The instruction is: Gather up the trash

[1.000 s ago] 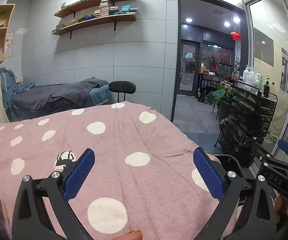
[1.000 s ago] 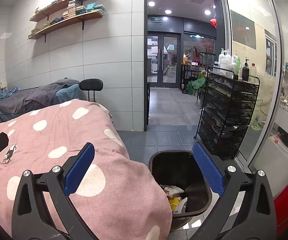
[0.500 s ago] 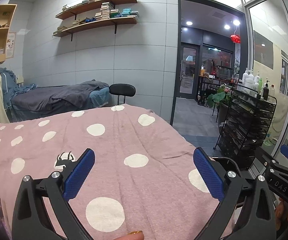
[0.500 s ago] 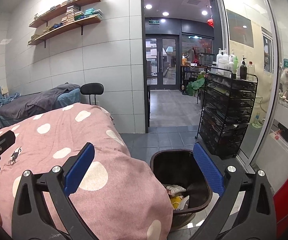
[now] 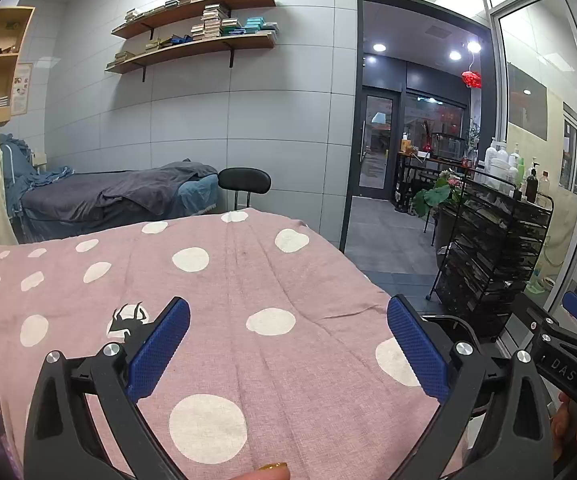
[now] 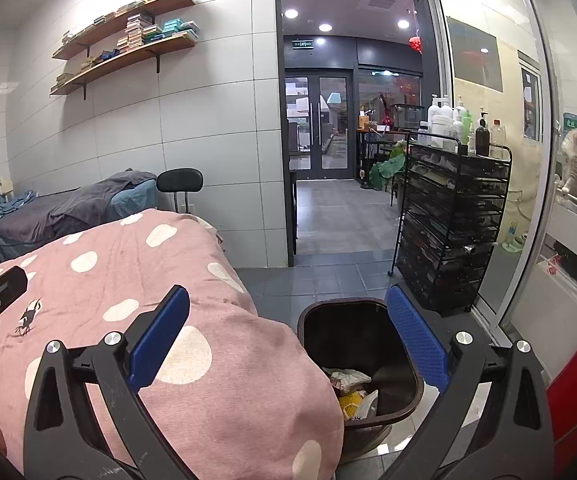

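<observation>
1. Your left gripper (image 5: 288, 350) was spread wide with nothing between its blue pads (image 5: 159, 347). It hung over the pink blanket with white dots (image 5: 224, 280).
2. Your right gripper (image 6: 288, 346) was spread wide too, and it held nothing. It hung above the blanket's edge and the bin.
3. The dark trash bin (image 6: 404, 396) stood on the grey floor, just beside the blanket's corner. It was open on top.
4. The trash (image 6: 352, 390) lay at the bottom of the bin: crumpled white paper and something yellow.
5. A black wire rack (image 6: 452, 224) with bottles on top stood past the bin, near the glass wall.
6. A grey cat (image 6: 576, 168) sat behind the glass.
</observation>
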Available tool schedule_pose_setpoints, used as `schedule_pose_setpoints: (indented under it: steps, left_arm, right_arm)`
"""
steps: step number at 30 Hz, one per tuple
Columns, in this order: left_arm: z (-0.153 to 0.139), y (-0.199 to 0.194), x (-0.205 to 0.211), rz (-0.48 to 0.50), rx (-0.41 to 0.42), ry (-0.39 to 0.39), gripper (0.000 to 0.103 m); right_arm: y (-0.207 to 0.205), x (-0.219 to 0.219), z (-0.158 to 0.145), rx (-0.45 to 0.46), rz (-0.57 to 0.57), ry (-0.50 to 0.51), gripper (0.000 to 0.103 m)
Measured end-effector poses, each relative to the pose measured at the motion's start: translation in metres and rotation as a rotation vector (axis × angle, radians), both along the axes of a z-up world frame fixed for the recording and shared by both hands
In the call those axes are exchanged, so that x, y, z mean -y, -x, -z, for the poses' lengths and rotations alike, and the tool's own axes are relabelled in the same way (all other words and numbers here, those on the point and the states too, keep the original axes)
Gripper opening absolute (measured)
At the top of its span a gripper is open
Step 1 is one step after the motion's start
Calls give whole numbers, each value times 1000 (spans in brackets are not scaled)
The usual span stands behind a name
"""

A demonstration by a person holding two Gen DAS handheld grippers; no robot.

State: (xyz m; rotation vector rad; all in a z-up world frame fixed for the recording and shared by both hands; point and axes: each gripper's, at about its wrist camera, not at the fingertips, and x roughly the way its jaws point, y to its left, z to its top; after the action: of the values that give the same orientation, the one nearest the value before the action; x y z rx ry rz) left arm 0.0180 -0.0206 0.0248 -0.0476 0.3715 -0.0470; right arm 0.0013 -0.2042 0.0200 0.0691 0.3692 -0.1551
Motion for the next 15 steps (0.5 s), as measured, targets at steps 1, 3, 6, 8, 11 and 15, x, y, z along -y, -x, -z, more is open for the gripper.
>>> schedule_pose_setpoints:
  steps: [1,3,6,8,11,15]
  left_arm:
    - [0,0,0,0,1,0,97]
    - [0,0,0,-1,0,-2,97]
    - [0,0,0,3,-3,1,97]
    - [-1,1,2,4,-2,3,97]
    - [-2,1,3,5,-3,1,97]
    - [-3,1,5,6,-1,1,97]
  right_arm:
    - [0,1,0,-1,1,-2,97]
    - [0,1,0,-1,2,-2,97]
    - [0,1,1,-3,2,-6,97]
    - [0,2,1,-3,2,-10,97]
    - [0,3,1,-2,4,-11,97]
    - [-1,4,1,-4,8,-19,97]
